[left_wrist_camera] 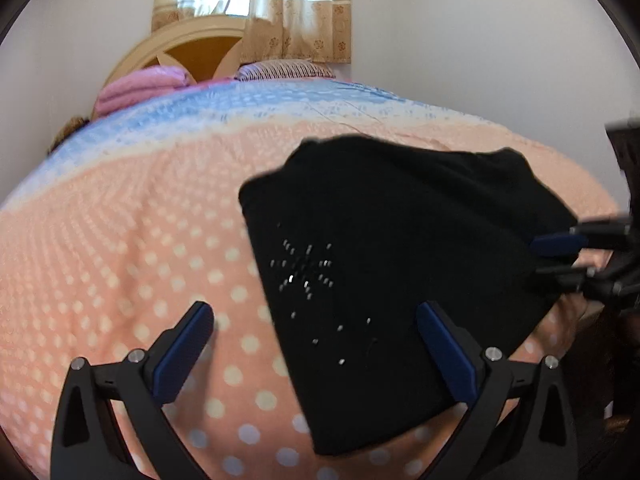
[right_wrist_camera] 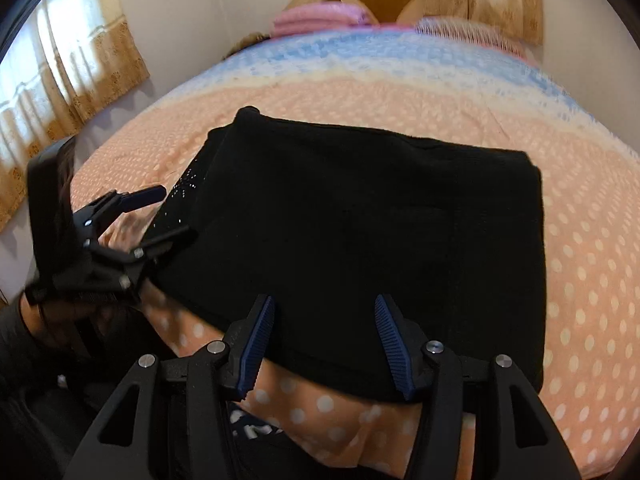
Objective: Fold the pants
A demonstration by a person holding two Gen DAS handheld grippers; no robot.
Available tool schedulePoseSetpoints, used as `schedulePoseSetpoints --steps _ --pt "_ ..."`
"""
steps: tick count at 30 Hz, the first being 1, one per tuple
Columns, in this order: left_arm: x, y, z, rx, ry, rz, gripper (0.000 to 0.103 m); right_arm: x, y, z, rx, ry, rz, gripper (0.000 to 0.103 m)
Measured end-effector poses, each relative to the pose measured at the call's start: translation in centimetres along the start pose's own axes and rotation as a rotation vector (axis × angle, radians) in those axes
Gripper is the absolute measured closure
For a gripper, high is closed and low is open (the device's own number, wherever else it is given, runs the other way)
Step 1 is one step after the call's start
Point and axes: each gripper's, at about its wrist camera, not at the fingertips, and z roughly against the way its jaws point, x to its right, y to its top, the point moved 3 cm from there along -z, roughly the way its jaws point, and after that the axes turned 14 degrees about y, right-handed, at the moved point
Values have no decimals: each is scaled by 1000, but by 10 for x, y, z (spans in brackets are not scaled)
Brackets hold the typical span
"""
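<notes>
Black pants (right_wrist_camera: 360,240) folded on bed (right_wrist_camera: 580,240), just ahead of both | left hand-held gripper (left_wrist_camera: 316,344) spread, right hand-held gripper (right_wrist_camera: 325,340) spread, we hold nothing | risk: snagging edge unfolds stack

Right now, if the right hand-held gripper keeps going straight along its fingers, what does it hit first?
Most likely the folded black pants: the right hand-held gripper is open, angled down at their near edge on the bedspread. Depth is unclear, but nothing else shows in between.

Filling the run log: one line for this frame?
stage: pants folded on bed | left gripper: open, over pants edge | right gripper: open, nothing held | next: likely smoothing
</notes>
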Motion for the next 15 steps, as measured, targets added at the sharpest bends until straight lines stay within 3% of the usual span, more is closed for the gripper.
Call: schedulePoseSetpoints --steps 2,5,7,11,15 --pt "-8 0 -2 -29 -21 34 0 -1 0 1 9 -5 10 48" --pt "-12 4 5 -13 10 26 0 -2 7 9 12 19 -13 48" --pt "-22 7 16 19 35 42 0 0 11 29 74 42 -25 48" --pt "-42 18 19 39 35 112 0 19 19 68 187 -42 -43 48" --pt "-45 21 8 7 12 148 0 63 19 82 201 -98 -187 48"
